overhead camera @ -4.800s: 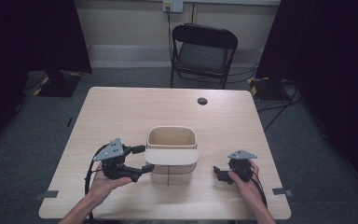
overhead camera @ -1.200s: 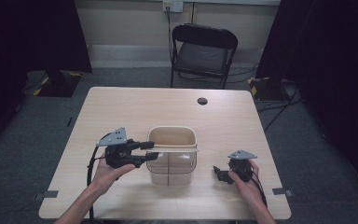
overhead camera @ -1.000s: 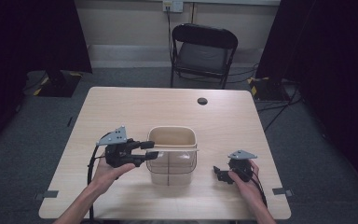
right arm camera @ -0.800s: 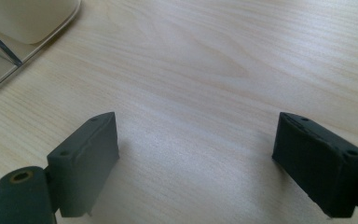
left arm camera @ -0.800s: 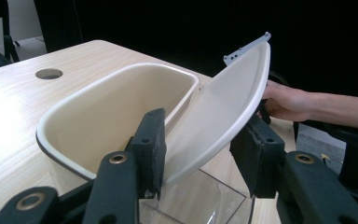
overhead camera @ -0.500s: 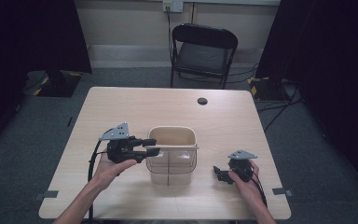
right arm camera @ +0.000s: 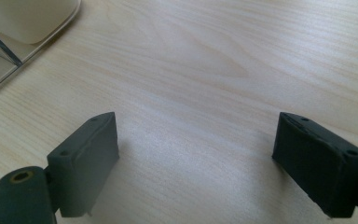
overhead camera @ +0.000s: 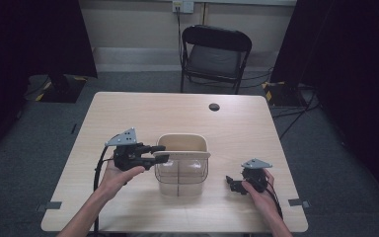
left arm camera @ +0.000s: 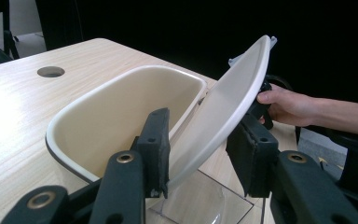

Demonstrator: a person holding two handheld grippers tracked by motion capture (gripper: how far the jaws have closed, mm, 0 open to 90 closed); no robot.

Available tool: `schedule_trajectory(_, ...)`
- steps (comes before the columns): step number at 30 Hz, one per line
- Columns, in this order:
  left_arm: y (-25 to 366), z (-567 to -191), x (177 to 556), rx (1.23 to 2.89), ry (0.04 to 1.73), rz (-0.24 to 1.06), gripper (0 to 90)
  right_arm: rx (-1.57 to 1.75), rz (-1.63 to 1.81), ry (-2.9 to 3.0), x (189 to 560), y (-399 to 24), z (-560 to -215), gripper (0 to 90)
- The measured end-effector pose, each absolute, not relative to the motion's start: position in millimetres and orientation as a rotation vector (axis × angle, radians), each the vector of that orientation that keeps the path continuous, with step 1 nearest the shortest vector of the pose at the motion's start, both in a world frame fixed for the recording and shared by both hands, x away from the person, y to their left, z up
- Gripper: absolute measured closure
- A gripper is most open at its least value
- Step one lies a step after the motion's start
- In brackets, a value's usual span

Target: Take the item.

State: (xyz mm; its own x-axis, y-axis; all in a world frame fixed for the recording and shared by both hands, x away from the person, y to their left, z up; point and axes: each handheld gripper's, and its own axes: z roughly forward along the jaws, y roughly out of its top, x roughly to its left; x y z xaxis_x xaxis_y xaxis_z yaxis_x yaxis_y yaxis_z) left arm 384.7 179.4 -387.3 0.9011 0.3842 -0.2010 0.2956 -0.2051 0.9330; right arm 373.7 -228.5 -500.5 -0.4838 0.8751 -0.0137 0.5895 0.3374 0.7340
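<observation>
A beige bin (overhead camera: 181,168) with a clear lower body stands on the table's near middle. Its pale lid (overhead camera: 187,154) is swung up off the rim. My left gripper (overhead camera: 160,153) reaches in from the left and is shut on the lid's edge. In the left gripper view the tilted lid (left arm camera: 223,116) passes between the jaws of the left gripper (left arm camera: 200,154), above the bin's open beige interior (left arm camera: 121,107). My right gripper (overhead camera: 232,182) rests low on the table right of the bin, open, with bare wood between the jaws of the right gripper (right arm camera: 196,158).
The light wooden table (overhead camera: 128,113) has a round cable hole (overhead camera: 214,106) near its far edge. A black folding chair (overhead camera: 214,54) stands behind the table. The bin's corner (right arm camera: 23,23) lies at the upper left of the right gripper view.
My left gripper has risen from the bin's lower front side to rim height, and the lid has swung up with it. The right gripper has stayed put.
</observation>
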Motion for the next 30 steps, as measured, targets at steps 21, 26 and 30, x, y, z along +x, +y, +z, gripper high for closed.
schedule_trajectory(21, 179.1, -387.8, 385.0, 1.795, 0.519, 0.079, 59.7, 1.288, 0.951, 2.200, 373.7, -228.5, -500.5, 13.4)
schedule_trajectory(26, 179.4, -387.6, 385.0, 1.803, 0.512, 0.089, 59.8, 1.289, 0.951, 2.200, 373.7, -228.5, -500.5, 13.4)
schedule_trajectory(30, 179.2, -387.7, 385.0, 1.801, 0.514, 0.087, 59.8, 1.289, 0.951, 2.199, 373.7, -228.5, -500.5, 13.4)
